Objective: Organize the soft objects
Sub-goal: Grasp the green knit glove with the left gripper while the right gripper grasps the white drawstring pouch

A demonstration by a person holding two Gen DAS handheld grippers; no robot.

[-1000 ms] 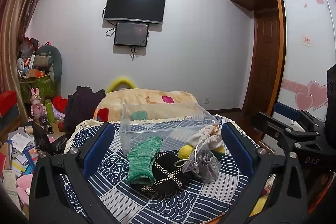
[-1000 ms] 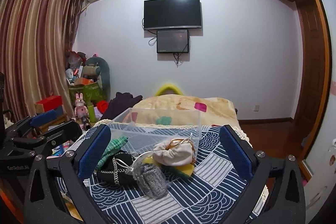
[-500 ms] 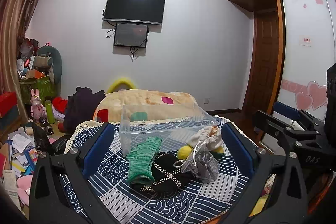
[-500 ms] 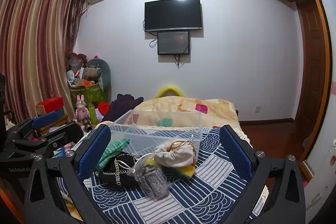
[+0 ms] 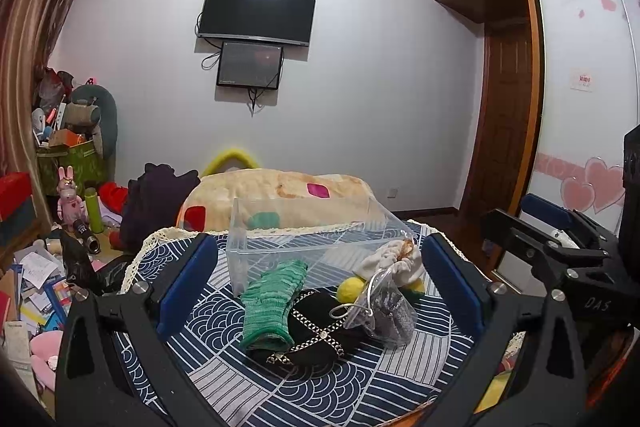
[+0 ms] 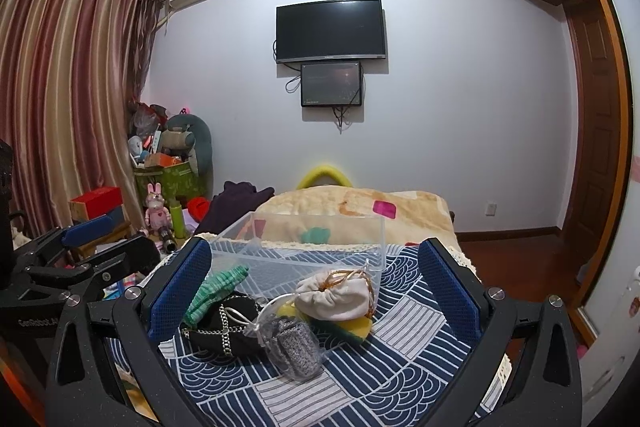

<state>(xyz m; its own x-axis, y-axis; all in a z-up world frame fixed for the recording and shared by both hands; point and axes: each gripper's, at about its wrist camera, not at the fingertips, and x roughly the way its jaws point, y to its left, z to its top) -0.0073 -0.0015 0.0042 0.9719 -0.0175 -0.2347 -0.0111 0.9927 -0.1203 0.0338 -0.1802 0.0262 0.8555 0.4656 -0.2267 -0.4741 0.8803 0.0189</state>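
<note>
A clear plastic box (image 5: 304, 251) (image 6: 304, 255) stands on a blue-patterned tablecloth (image 5: 340, 387). In front of it lie a green knitted glove (image 5: 270, 301) (image 6: 214, 289), a black pouch with chain trim (image 5: 320, 335) (image 6: 224, 331), a sheer bag holding grey cloth (image 5: 384, 311) (image 6: 294, 347), a white drawstring pouch (image 5: 394, 259) (image 6: 336, 297) and a yellow-green sponge (image 6: 352, 327) with a yellow ball (image 5: 350, 289). My left gripper (image 5: 320, 283) and right gripper (image 6: 316, 291) are open and empty, held short of the pile. Each shows at the edge of the other's view.
A bed with a patterned blanket (image 5: 280, 195) lies behind the table. Toys, boxes and papers clutter the floor at left (image 5: 40, 267). A wardrobe and door (image 5: 508, 107) stand at right. The table edge is near on both sides.
Both views have shifted slightly, the scene sitting a little higher and closer than a second ago. The objects on the cloth have not moved.
</note>
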